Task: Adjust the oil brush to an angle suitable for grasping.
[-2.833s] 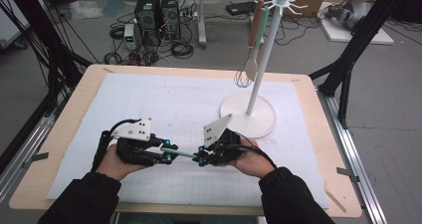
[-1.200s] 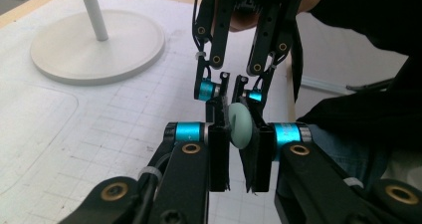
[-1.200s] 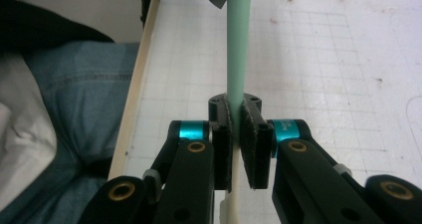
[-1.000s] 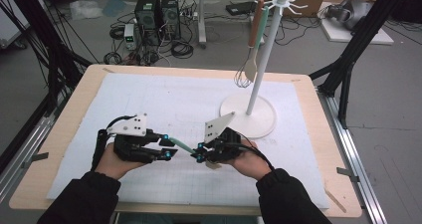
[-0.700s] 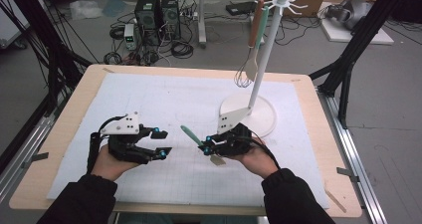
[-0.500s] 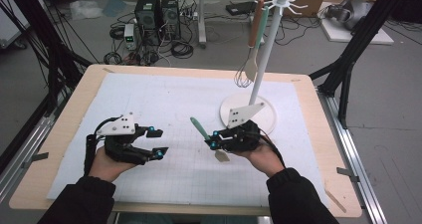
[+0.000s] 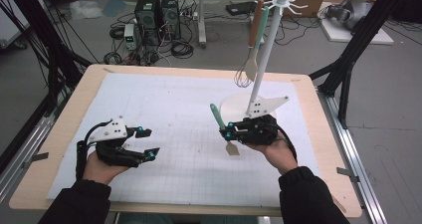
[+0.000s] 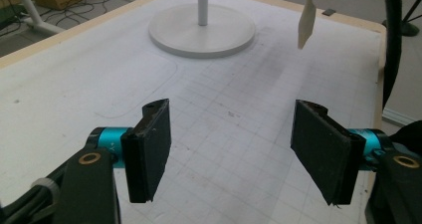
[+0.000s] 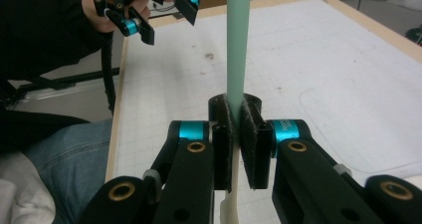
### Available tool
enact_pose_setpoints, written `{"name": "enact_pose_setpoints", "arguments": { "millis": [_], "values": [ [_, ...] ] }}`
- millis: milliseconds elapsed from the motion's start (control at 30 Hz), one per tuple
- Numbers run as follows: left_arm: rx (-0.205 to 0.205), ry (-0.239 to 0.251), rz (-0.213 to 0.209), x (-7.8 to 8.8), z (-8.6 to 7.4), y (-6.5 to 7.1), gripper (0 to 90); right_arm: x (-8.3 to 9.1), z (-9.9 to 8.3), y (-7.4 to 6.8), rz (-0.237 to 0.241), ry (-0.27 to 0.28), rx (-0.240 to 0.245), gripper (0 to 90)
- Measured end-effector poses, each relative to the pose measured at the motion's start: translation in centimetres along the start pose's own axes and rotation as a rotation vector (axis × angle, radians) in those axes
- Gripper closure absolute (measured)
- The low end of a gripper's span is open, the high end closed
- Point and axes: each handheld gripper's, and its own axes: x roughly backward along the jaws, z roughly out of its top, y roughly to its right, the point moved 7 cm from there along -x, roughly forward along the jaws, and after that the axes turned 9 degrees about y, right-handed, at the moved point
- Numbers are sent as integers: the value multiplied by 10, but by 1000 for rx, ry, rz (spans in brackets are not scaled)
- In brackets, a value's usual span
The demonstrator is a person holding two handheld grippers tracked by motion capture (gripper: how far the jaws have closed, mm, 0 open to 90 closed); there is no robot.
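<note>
High view: white gridded mat (image 7: 174, 114) on a light wooden table (image 7: 84, 89), no legible writing; right gripper (image 7: 230, 133) pinches a mint-handled cream spatula (image 7: 217, 118) at five o'clock of centre; left gripper (image 7: 148, 143), jaws just spreading, holds nothing

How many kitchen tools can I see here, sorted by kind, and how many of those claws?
Spatulas: 2, a green-handled one held in the right claw, an orange-handled one hanging on the white stand
Whisks: 1, also hanging on the stand
Stands: 1
Claws: 2, counting the open left claw
Total: 6
</note>
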Motion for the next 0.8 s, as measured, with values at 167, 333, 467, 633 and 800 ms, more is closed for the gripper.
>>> {"name": "enact_pose_setpoints", "arguments": {
  "millis": [167, 333, 467, 633, 800],
  "values": [
    [-3, -9, 28, 4, -4, -4, 300, 7, 4, 3, -13, 23, -8, 844],
    [5, -5, 40, 6, -7, -6, 295, 15, 9, 6, -29, 28, -6, 844],
    [-1, 1, 57, 9, -7, -8, 294, 22, 15, 8, -39, 43, -4, 844],
    [9, -2, 60, 11, -12, -11, 292, 32, 22, 13, -56, 66, -10, 844],
    [10, -4, 70, 11, -14, -12, 291, 36, 28, 17, -66, 79, -17, 844]
  ]
}}
